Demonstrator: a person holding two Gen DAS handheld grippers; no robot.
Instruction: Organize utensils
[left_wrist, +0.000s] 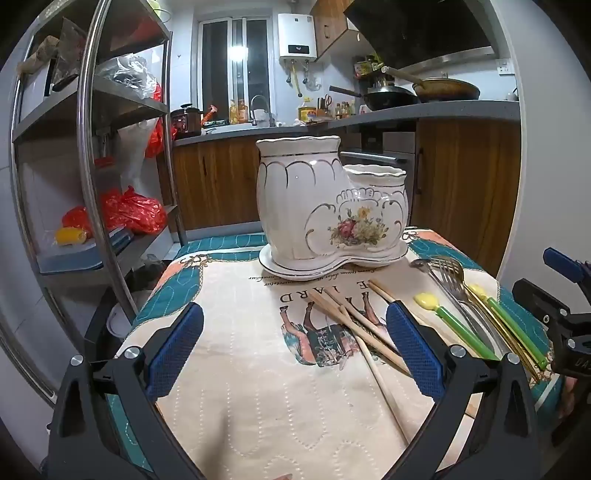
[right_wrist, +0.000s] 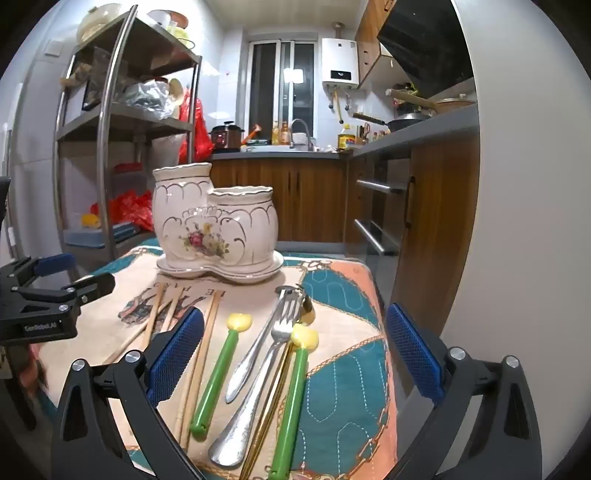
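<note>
Kitchen cupboards, a window and a metal shelf rack (left_wrist: 92, 155) fill the background, and nearest the cameras stands a small bench under a quilted cloth (left_wrist: 258, 387) printed in teal, peach and cream. At the far end of that cloth sits the ceramic holder (left_wrist: 317, 206), a white twin pot on its own saucer, tall cup to the left and low cup to the right, both mouths open and seemingly empty, so I judge none of the sorting is done yet. Loose utensils lie flat in front of it, handles toward the person, probably laid out for easy picking: wooden chopsticks (left_wrist: 354, 321) crossed in a loose heap near the middle, then two green-handled spoons (right_wrist: 216, 376) with yellow tips, a steel fork (right_wrist: 258, 373) and steel spoon (right_wrist: 255, 347) overlapping, and a thin gold-coloured piece (right_wrist: 271, 402) beneath them. Left gripper (left_wrist: 295, 347) hovers low over the cloth, level and aimed at the holder, jaws wide and empty, with the chopsticks running in by its right finger. Right gripper (right_wrist: 295, 347) hangs just above the cutlery, jaws likewise wide and empty, straddling the green spoons and fork, which suggests one of these is the first pick.
</note>
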